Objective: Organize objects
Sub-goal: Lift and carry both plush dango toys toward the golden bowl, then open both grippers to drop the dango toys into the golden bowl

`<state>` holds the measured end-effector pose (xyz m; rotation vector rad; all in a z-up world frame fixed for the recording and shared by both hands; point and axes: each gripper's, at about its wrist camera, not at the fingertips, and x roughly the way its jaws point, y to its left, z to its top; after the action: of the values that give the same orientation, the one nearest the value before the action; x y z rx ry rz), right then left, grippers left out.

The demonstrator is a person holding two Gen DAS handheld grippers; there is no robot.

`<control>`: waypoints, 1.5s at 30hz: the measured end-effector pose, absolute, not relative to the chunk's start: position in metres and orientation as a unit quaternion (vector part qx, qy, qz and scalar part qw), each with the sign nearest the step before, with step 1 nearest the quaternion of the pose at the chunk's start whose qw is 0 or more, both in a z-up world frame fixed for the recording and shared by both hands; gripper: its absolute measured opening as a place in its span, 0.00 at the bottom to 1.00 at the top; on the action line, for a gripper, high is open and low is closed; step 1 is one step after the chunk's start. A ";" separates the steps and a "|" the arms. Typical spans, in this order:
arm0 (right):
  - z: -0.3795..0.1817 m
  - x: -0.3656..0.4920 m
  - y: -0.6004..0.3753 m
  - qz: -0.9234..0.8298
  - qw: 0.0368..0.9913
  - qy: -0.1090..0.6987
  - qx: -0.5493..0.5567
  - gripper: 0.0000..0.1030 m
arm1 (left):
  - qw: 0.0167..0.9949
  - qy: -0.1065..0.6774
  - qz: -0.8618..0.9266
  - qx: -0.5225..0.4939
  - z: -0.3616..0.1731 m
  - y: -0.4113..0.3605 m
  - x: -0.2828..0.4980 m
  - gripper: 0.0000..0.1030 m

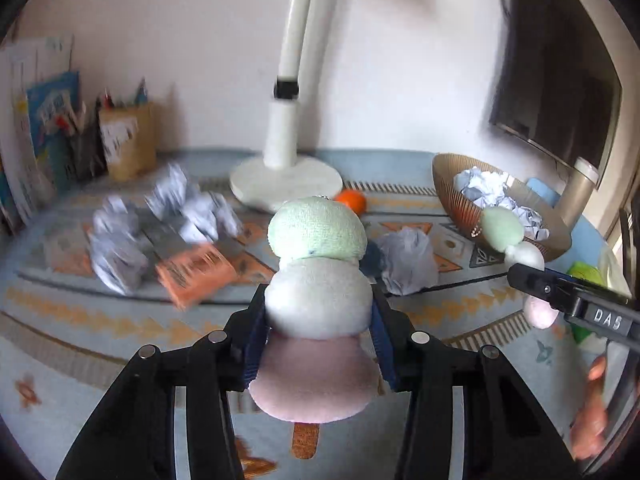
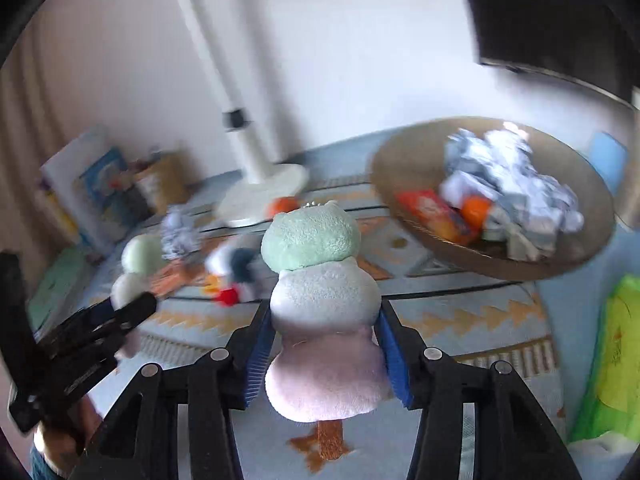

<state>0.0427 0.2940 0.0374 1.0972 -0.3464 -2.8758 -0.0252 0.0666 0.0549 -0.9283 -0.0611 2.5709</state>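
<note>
Black left gripper (image 1: 318,320) is clamped on a three-tier plush dumpling skewer, green over white over pink (image 1: 318,292), held upright above the patterned blue tablecloth (image 1: 80,320). Right gripper (image 2: 324,332) grips an identical plush skewer (image 2: 324,320) the same way. Beyond it sits a tilted brown ribbed bowl (image 2: 404,168) containing crumpled white paper (image 2: 512,184). More paper balls (image 1: 168,208) lie beside the white lamp base (image 1: 286,178).
</note>
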 end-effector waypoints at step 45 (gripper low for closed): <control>0.124 0.055 0.389 -0.949 -0.117 -0.135 0.260 0.48 | 0.323 0.042 0.897 -0.298 0.147 0.242 -0.060 0.43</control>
<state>0.0548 0.3886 0.1240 0.8825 -0.4586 -3.2264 -0.0597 0.2419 0.1465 -0.7829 0.1105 2.3549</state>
